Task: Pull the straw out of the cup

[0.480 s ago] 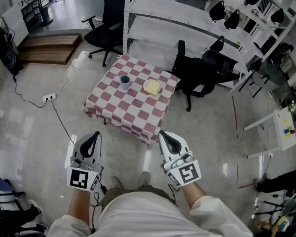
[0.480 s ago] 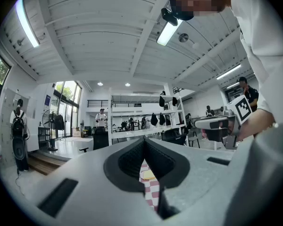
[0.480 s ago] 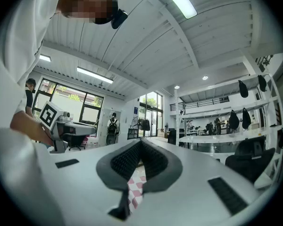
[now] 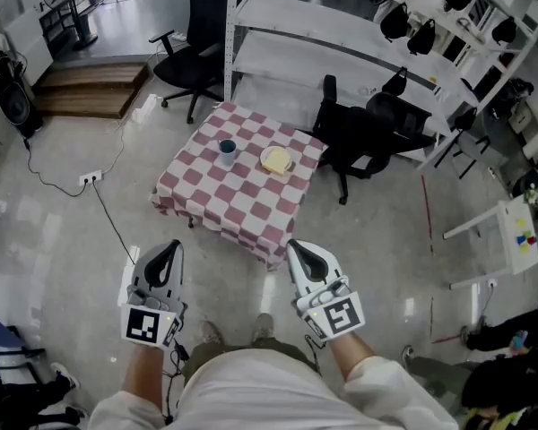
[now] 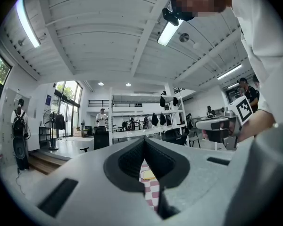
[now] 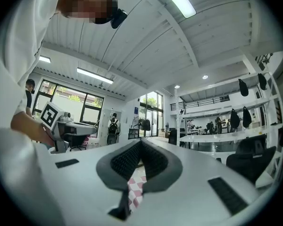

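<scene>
On our left, the left hand-held gripper [image 4: 169,245] is held level, close in front of our body, its jaws pressed together with nothing between them; through the slot under its tips we glimpse only a strip of checked cloth and something yellow. Well ahead of it, and a little to its right, stands the table [image 4: 242,202] with its red-and-white cloth, and on it the dark cup [image 4: 226,150], upright and far out of reach of either tool. We cannot make out the straw at this range; it is too small to tell. Just to the right of the cup, apart from it, sits a plate [image 4: 276,159] carrying the yellow item. Further right, the right hand-held gripper [image 4: 297,245] mirrors the left: level, jaws closed on nothing, with the table well ahead and slightly to its left. We judge that the task has not begun; we are at the approach. The next move calls for walking up to the table, opening one tool, and lining it up with the cup.
</scene>
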### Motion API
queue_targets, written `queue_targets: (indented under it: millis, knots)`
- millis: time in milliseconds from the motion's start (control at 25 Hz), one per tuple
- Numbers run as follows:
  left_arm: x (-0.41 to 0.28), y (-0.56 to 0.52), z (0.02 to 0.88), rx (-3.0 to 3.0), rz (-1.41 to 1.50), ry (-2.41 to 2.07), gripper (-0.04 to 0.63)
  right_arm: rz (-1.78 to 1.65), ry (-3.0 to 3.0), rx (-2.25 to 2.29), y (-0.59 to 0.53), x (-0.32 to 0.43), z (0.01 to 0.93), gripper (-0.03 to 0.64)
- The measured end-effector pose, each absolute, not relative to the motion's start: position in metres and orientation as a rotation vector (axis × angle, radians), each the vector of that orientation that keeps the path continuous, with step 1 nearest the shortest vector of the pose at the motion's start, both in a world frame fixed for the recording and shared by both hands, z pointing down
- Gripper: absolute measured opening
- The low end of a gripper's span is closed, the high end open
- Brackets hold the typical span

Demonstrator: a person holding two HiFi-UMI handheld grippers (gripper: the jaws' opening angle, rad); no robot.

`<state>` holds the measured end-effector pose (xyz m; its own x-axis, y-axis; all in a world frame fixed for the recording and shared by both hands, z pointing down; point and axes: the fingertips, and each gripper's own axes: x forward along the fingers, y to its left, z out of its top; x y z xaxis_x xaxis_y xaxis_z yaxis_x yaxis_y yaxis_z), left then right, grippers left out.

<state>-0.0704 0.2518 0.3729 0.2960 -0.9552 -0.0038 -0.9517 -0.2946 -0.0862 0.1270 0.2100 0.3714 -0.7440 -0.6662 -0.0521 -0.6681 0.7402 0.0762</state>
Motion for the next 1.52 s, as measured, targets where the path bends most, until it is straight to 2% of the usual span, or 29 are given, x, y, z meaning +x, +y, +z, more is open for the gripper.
queue_targets:
  millis: [840,1520]
  knots:
    - [-0.041,0.222,0.381,-2.414,-0.095,1.899,0.003,0.112,2.957,-1.002,0.175,0.154,0.387,0.005]
    - [-0.132,0.120,0.406,-2.588,-0.092,1.732,0.003,0.105,2.904,-1.230,0.093,0.061,0.396,0.005]
